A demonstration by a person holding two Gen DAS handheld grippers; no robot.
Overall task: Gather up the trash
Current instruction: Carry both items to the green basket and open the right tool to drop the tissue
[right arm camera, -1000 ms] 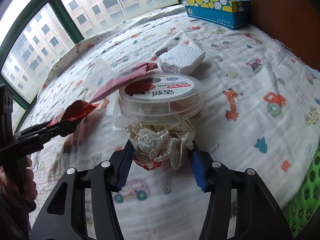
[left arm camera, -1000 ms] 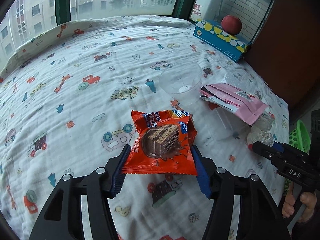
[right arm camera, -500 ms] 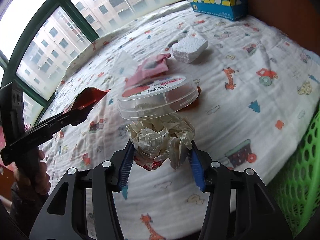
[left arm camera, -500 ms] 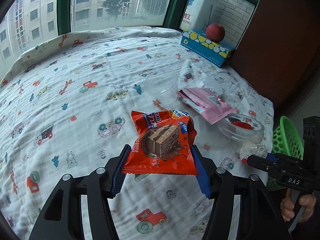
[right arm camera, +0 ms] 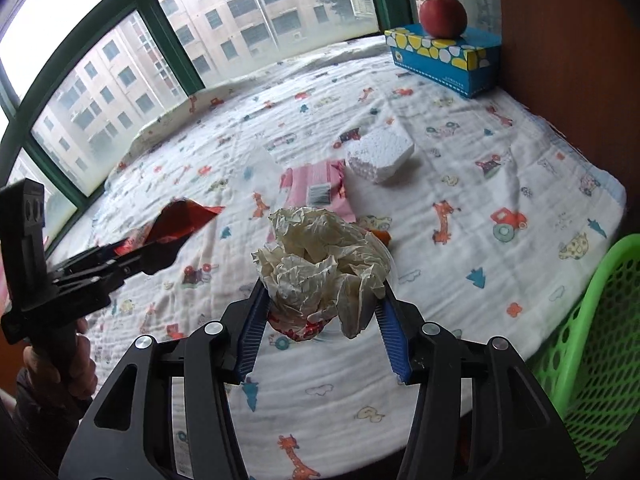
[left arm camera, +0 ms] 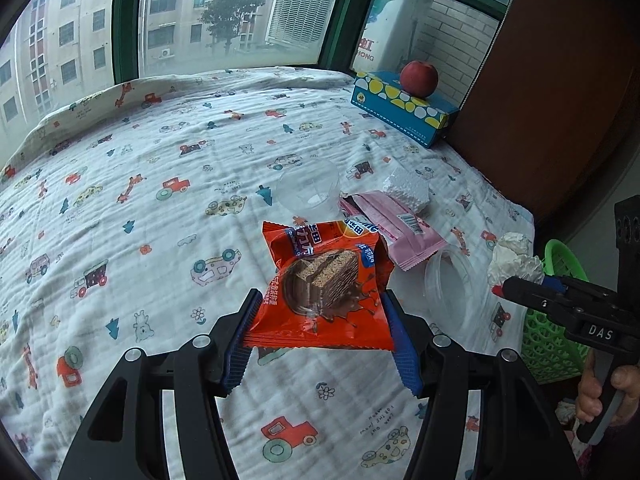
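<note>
holding a light, crinkly orange wrapper point(left arm camera: 326, 288), the left gripper point(left arm camera: 320, 320) pinches its sides. the right gripper point(right arm camera: 322, 320) squeezes soft crumpled paper point(right arm camera: 320, 264). green basket point(right arm camera: 600, 340) sits at 3 o'clock.

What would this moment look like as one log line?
left gripper: holding orange snack wrapper | right gripper: holding crumpled paper | green basket: nearby

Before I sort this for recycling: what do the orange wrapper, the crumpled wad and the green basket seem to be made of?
Orange wrapper: thin glossy plastic film, judging by its sheen and crimped edge. Crumpled wad: matte off-white paper, probably tissue or wrapping, given its sharp creases; something red shows beneath it. Green basket: smooth moulded plastic with a perforated wall.
</note>
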